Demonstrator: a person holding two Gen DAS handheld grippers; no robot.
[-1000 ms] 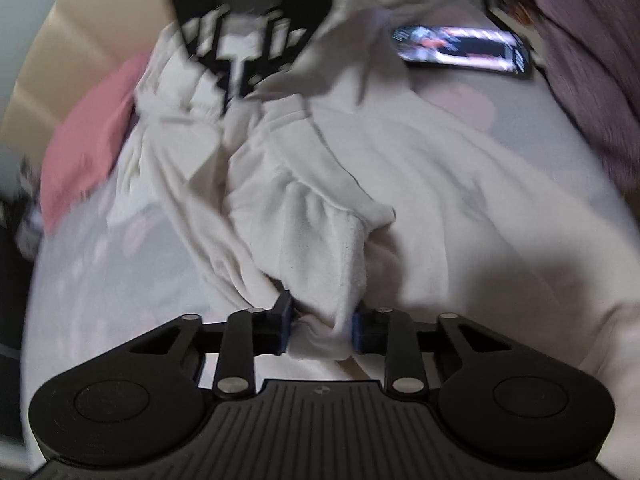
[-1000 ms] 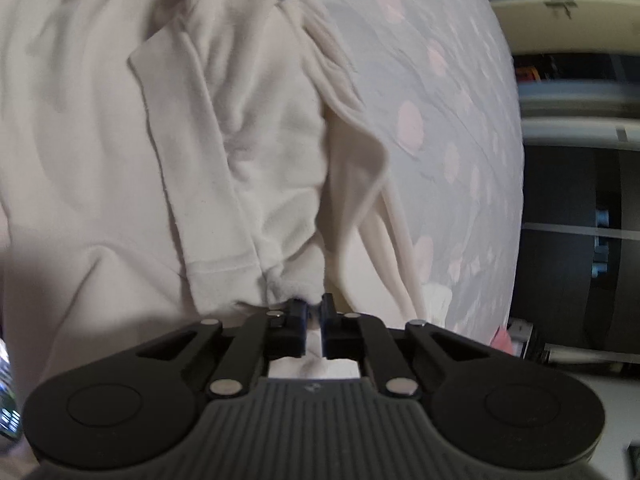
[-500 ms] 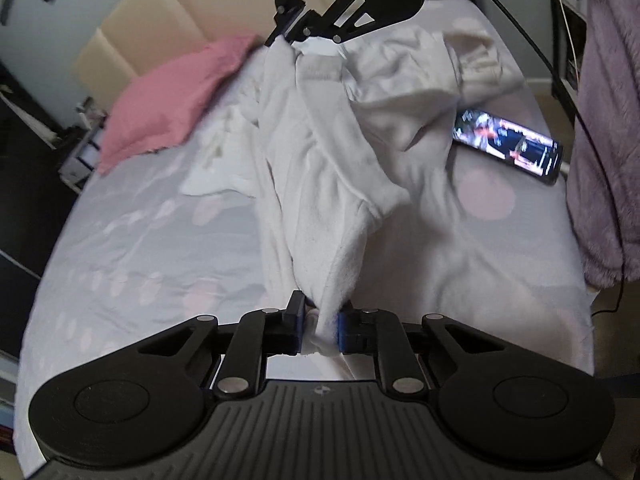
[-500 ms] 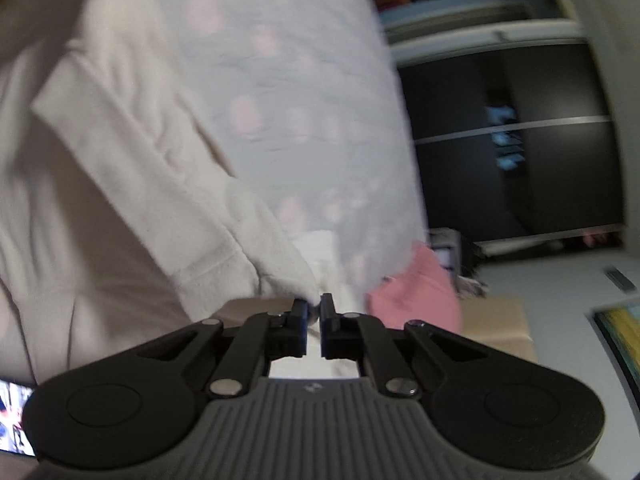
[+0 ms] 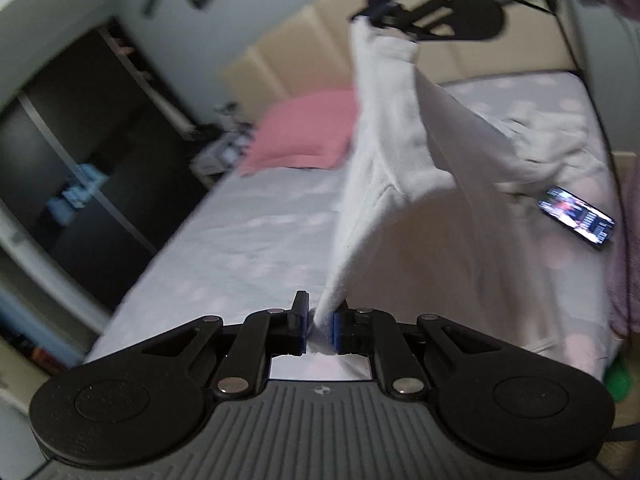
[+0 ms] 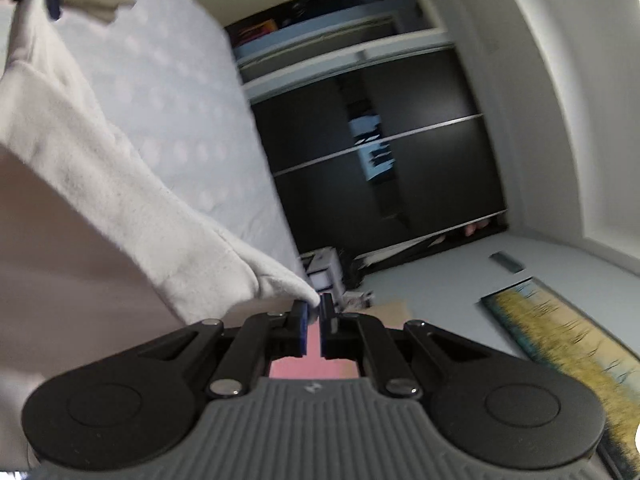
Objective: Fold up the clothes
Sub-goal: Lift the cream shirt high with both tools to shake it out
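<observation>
A white fleece garment (image 5: 392,184) hangs stretched in the air between my two grippers, above the bed (image 5: 240,248). My left gripper (image 5: 320,320) has one edge of it between its blue pads; the jaws are closing and pinch the cloth. The right gripper (image 5: 376,8) shows at the top of the left wrist view, gripping the far upper corner. In the right wrist view the right gripper (image 6: 315,308) is shut on a corner tip of the garment (image 6: 100,184), which slopes away up to the left.
A pink pillow (image 5: 308,132) lies by the padded headboard (image 5: 300,48). A lit phone (image 5: 576,220) and more pale clothing (image 5: 552,148) rest on the bed's right side. A dark sliding wardrobe (image 6: 380,152) stands beside the bed. A purple fuzzy garment (image 5: 630,240) hangs at the right edge.
Both grippers rose and rolled, lifting the white garment off the bed until it hangs taut between them. The left jaws narrowed on the cloth.
</observation>
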